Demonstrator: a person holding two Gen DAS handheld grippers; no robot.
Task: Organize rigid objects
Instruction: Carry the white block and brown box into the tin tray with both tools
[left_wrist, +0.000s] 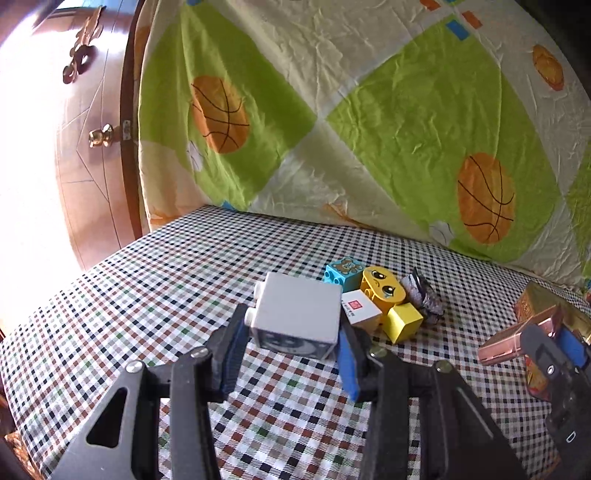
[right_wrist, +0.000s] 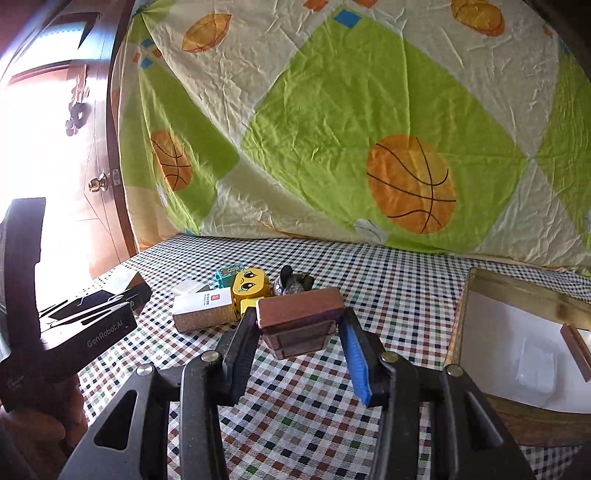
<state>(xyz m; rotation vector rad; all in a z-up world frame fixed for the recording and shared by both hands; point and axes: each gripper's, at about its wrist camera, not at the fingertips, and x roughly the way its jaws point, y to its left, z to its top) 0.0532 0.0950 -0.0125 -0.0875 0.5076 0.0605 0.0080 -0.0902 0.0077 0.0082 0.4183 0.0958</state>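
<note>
My left gripper (left_wrist: 291, 343) is shut on a pale grey toy block (left_wrist: 299, 310) with side studs, held above the checked tablecloth (left_wrist: 166, 280). My right gripper (right_wrist: 299, 339) is shut on a small copper-coloured box (right_wrist: 299, 314), also off the cloth; that gripper and the copper-coloured box (left_wrist: 502, 345) show at the right edge of the left wrist view. Behind lies a cluster: a cyan brick (left_wrist: 343, 273), a yellow face brick (left_wrist: 384, 288), a yellow cube (left_wrist: 404, 321), a white carton (left_wrist: 360, 308) with a red logo and a dark glittery item (left_wrist: 424, 295).
An open gold-rimmed box (right_wrist: 458, 321) with a white inside stands at the right, with something flat in it. A basketball-print sheet (right_wrist: 332, 129) hangs behind the table. A wooden door (left_wrist: 92, 155) is at the left. The left tool's black body (right_wrist: 85, 325) fills the right view's left side.
</note>
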